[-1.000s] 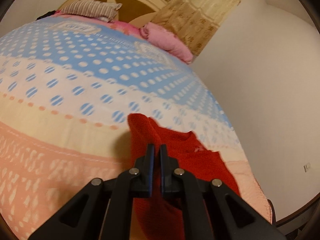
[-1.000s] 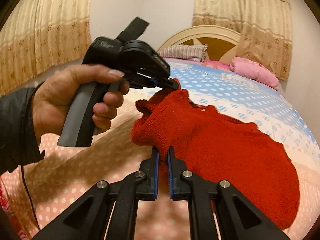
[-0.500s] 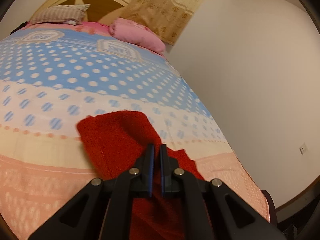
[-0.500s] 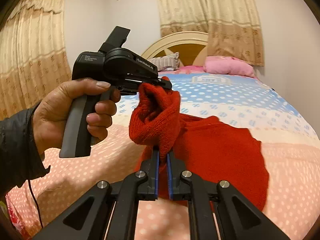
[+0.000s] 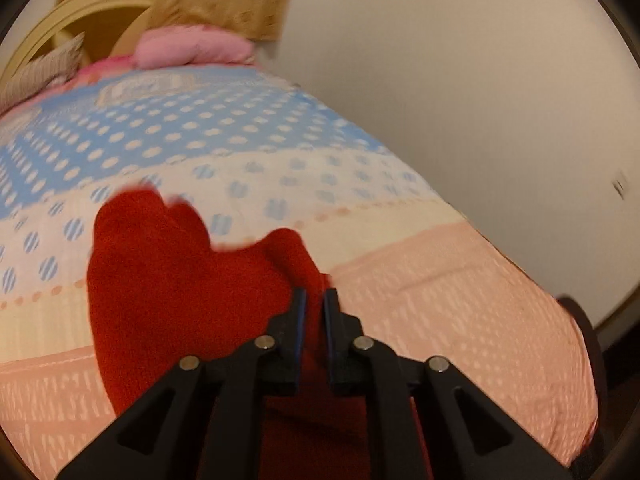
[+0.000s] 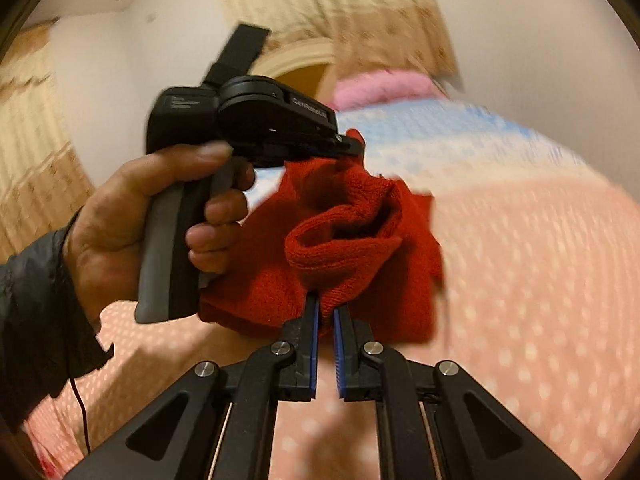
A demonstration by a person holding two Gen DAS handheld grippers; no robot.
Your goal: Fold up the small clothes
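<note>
1. Left claw (image 5: 315,298): jaws narrow, clamped on a fold of the red knitted wool garment (image 5: 180,272). In the right wrist view the same claw (image 6: 352,145) bites the garment's upper edge.
2. Right claw (image 6: 327,312): jaws narrow, pinching a rolled hem of the knitted garment (image 6: 344,248).
3. Garment position: bunched between both claws and lifted at the pinched parts. The left wrist view shows its far part spread against the dotted bedspread (image 5: 460,288). No clear long axis while bunched.
4. Writing: the black body of the left claw carries white lettering, blurred, beginning "Gen"; the rest is unreadable.
5. View differences: only the right wrist view shows the person's left hand (image 6: 132,224) round the grey handle. The pink pillow (image 5: 192,46) and cream arched headboard (image 5: 60,16) appear in both.
</note>
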